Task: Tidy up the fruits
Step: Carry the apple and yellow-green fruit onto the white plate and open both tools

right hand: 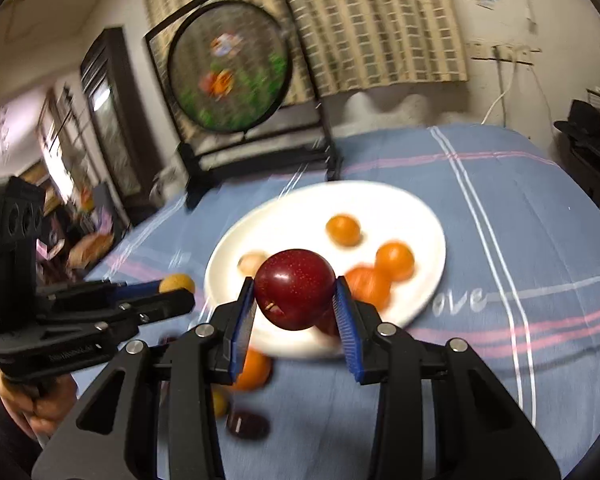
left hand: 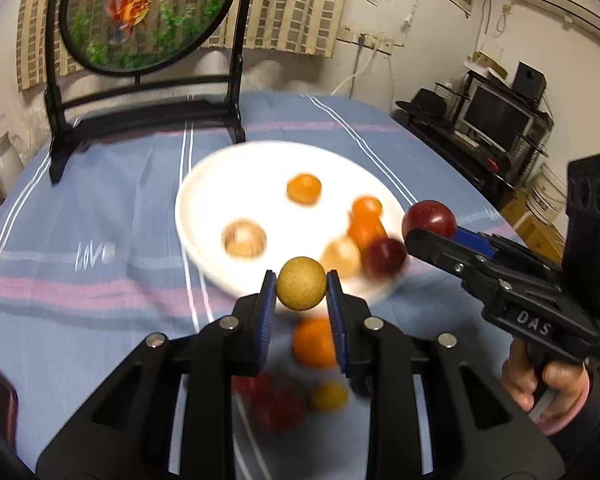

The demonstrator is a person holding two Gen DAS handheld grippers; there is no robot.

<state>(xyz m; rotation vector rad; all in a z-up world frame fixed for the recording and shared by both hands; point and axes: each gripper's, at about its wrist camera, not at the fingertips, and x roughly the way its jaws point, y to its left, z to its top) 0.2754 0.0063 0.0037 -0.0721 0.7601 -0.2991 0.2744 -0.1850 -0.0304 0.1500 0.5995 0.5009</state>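
My left gripper [left hand: 301,289] is shut on a small round tan-yellow fruit [left hand: 301,289], held above the near rim of the white plate [left hand: 220,184]. My right gripper [right hand: 296,300] is shut on a dark red plum [right hand: 295,289], raised over the plate's [right hand: 424,216] near edge. On the plate lie several fruits: orange ones [left hand: 304,189], pale tan ones [left hand: 244,237] and a red one [left hand: 385,258]. In the left wrist view the right gripper [left hand: 430,224] comes in from the right with the plum [left hand: 429,219]. The left gripper [right hand: 176,292] with its fruit [right hand: 177,283] shows at the left of the right wrist view.
Loose fruits lie on the blue striped cloth [left hand: 80,300] in front of the plate: an orange [left hand: 314,342], red ones [left hand: 276,404], a small yellow one [left hand: 329,397] and a dark one [right hand: 247,424]. A round painted screen on a black stand [left hand: 148,12] rises behind the plate.
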